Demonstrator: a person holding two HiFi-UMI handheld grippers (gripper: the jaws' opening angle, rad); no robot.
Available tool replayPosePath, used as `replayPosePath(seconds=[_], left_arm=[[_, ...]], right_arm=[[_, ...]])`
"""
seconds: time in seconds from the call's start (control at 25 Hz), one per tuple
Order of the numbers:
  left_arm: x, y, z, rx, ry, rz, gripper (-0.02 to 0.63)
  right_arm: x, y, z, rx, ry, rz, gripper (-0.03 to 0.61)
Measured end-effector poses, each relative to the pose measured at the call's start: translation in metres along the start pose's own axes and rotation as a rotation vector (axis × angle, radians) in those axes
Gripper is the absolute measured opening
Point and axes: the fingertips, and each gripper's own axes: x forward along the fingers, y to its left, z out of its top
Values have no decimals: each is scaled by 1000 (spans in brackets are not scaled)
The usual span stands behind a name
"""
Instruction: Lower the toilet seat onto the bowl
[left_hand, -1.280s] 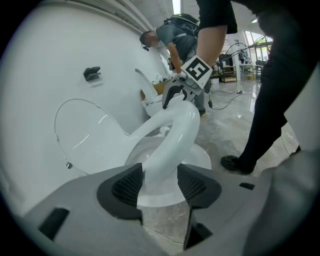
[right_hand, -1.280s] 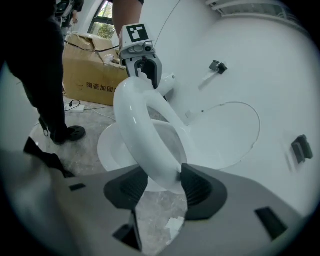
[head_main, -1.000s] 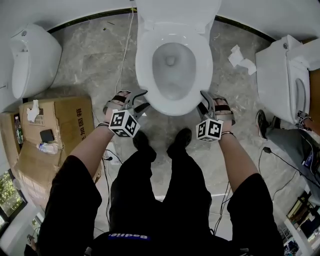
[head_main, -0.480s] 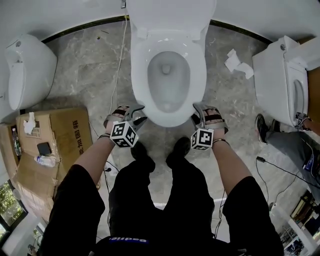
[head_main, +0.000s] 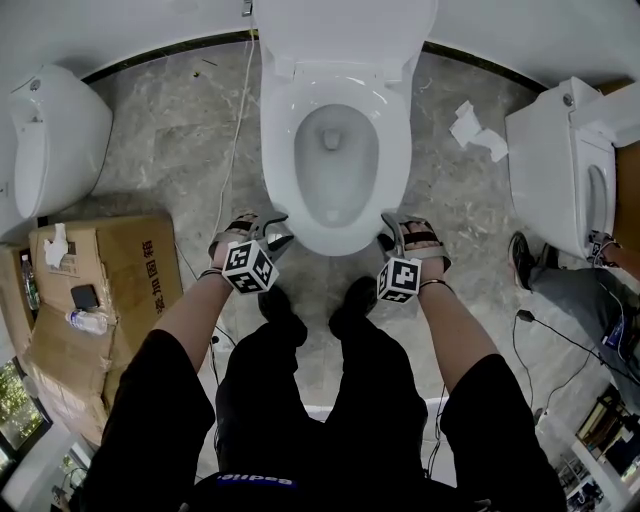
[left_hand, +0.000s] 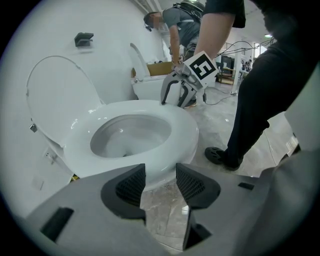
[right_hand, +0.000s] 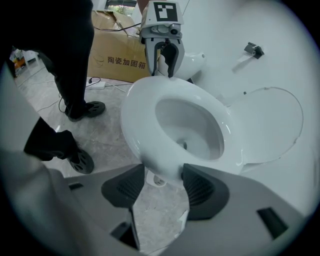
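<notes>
Marble floor (head_main: 170, 140): toilet seat (head_main: 275, 140) appears down on bowl (head_main: 335, 165), hence left gripper (head_main: 270, 226) and right gripper (head_main: 392, 228) flank its front, fingers apart and empty; left's have just been closing slightly, right's opening.

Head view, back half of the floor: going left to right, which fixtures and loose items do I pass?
Left toilet → middle toilet → crumpled paper → right toilet. The cardboard box and both claws overlap these, so they are left out.
</notes>
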Motion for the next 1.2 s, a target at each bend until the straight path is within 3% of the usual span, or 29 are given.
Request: replayPosePath(seconds=[0.12,0.28,0.64,0.76,0.96,1.2], left_arm=[[-4,0,1,-12,3,-3,199],[-26,5,20,-40,-9,9,199],[-132,16,119,-189,-109,71,190],[-168,19,155,-280,-159,98,179],[-228,20,190,-500,-227,159,164],[-308,41,246,-635,-385,244,138]], right_arm=[[-3,2,2,9,-12,21,241],[-29,-10,8,96,-30,21,209],[-157,-72,52,323,-100,-21,195],[-203,-92,77,421,-150,-22,181],[-271,-118,114,562,-226,-26,169],[-349,-171,143,771,-371,-78,131]])
